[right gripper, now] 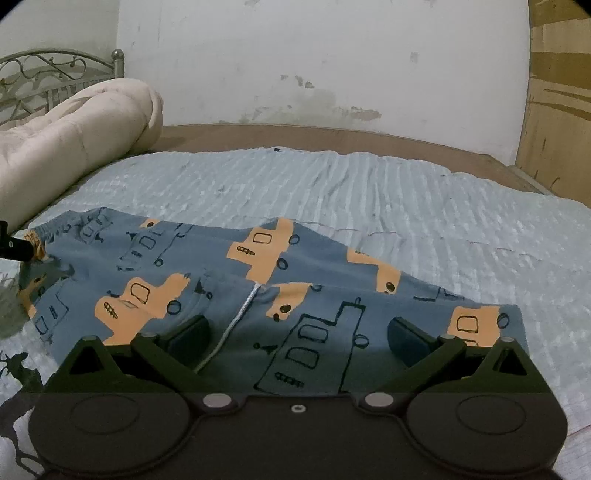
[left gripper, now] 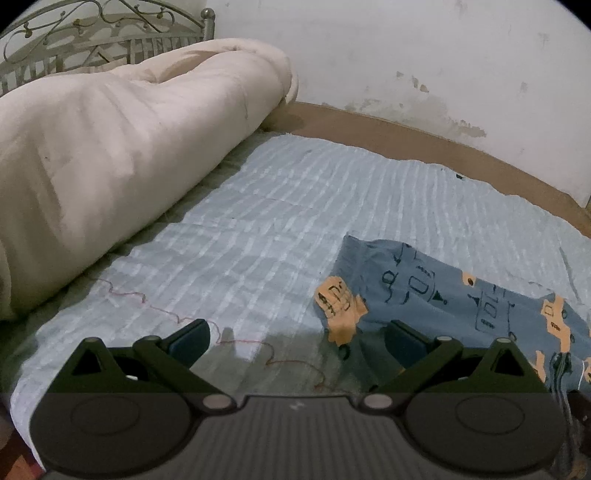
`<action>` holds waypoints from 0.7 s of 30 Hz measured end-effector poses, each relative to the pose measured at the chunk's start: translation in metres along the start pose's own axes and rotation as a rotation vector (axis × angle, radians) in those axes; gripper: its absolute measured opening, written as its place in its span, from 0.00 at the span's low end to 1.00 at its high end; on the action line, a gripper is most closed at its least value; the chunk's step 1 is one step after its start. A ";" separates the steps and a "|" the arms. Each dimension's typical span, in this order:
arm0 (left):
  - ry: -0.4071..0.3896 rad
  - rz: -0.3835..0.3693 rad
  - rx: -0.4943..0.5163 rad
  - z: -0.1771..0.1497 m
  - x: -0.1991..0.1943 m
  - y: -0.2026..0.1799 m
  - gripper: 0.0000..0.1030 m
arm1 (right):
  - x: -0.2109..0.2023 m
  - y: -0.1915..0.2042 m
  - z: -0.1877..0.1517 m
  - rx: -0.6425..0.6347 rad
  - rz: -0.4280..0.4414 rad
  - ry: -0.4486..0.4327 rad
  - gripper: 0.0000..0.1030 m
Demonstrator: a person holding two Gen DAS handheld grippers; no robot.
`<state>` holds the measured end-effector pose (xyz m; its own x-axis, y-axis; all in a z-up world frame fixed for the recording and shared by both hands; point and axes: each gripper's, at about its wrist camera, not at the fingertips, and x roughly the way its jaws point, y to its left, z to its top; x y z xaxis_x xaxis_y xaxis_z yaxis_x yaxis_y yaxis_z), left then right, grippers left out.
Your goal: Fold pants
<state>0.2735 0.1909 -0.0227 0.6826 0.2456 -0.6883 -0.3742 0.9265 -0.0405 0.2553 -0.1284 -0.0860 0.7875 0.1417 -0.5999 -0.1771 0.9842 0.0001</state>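
Blue pants [right gripper: 207, 266] printed with orange trucks lie spread flat on the pale blue bedspread [right gripper: 369, 192]. A white drawstring [right gripper: 240, 314] runs down their middle. My right gripper [right gripper: 299, 338] hovers open just above the pants' near edge, nothing between its fingers. In the left wrist view the same pants [left gripper: 443, 291] lie to the right, their waist end with an orange patch nearest. My left gripper [left gripper: 297, 341] is open over the bedspread [left gripper: 258, 221], its right finger [left gripper: 406, 341] over the pants' edge. The tip of the left gripper shows at the left edge of the right wrist view.
A rolled cream duvet [left gripper: 110, 166] lies along the left side of the bed by a metal headboard [left gripper: 92, 33]. A brown bed frame [right gripper: 332, 136] meets a stained white wall behind. A wooden panel [right gripper: 554, 110] stands at the right. A loose red thread [left gripper: 258, 350] crosses the bedspread.
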 end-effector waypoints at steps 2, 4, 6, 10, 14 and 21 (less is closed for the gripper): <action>0.001 0.003 0.005 0.000 0.000 0.000 0.99 | 0.001 0.001 -0.001 -0.002 -0.001 -0.002 0.99; 0.003 0.007 0.010 0.000 0.000 -0.001 0.99 | 0.001 0.002 -0.002 -0.006 -0.004 -0.004 0.99; 0.002 0.009 0.017 -0.001 0.001 -0.001 0.99 | 0.001 0.002 -0.003 -0.006 -0.004 -0.006 0.99; -0.021 -0.017 0.051 -0.008 0.002 0.000 0.99 | 0.001 0.000 -0.004 0.002 0.002 -0.011 0.99; -0.058 -0.149 0.047 -0.015 0.002 0.008 0.99 | 0.001 -0.001 -0.005 0.012 0.009 -0.016 0.99; 0.013 -0.294 -0.104 -0.007 0.027 0.027 0.99 | 0.001 -0.001 -0.006 0.011 0.008 -0.024 0.99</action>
<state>0.2769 0.2203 -0.0475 0.7634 -0.0326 -0.6451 -0.2245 0.9231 -0.3123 0.2523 -0.1298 -0.0913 0.8000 0.1521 -0.5804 -0.1769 0.9841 0.0141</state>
